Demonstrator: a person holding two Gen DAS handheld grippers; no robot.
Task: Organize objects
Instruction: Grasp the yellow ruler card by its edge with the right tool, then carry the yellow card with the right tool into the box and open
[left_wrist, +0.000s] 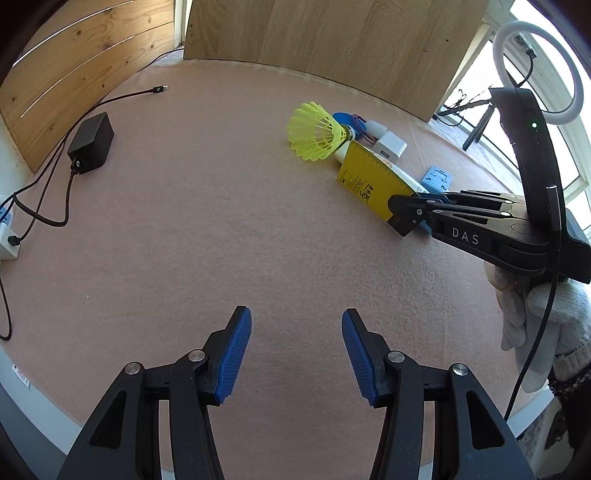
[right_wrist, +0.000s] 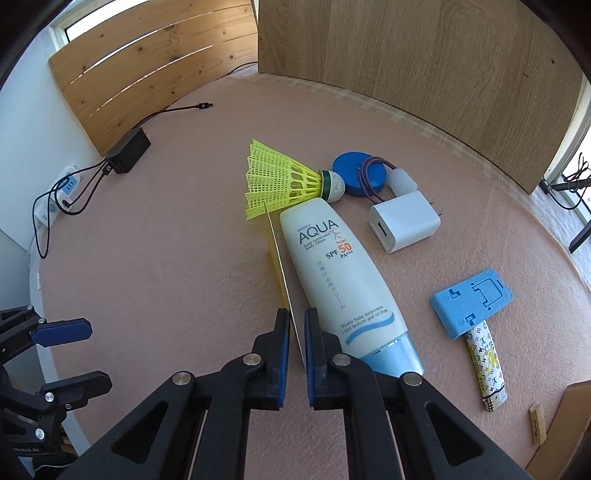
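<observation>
My right gripper (right_wrist: 297, 314) is shut on a thin yellow card (right_wrist: 279, 266), which stands on edge beside a white AQUA sunscreen tube (right_wrist: 340, 280). In the left wrist view the same right gripper (left_wrist: 402, 218) holds the yellow card (left_wrist: 373, 181) by its near corner, and a gloved hand is behind it. A yellow shuttlecock (right_wrist: 277, 181) lies at the card's far end. My left gripper (left_wrist: 295, 325) is open over bare pink felt with nothing between its blue pads. It also shows at the left edge of the right wrist view, left gripper (right_wrist: 98, 354).
Right of the tube lie a white USB charger (right_wrist: 404, 221), a blue round disc (right_wrist: 354, 173) with a purple cord, a blue plastic piece (right_wrist: 471, 302) and a patterned lighter (right_wrist: 484, 365). A black adapter (left_wrist: 90, 144) with cables sits far left. Wooden boards (right_wrist: 406, 55) close the back.
</observation>
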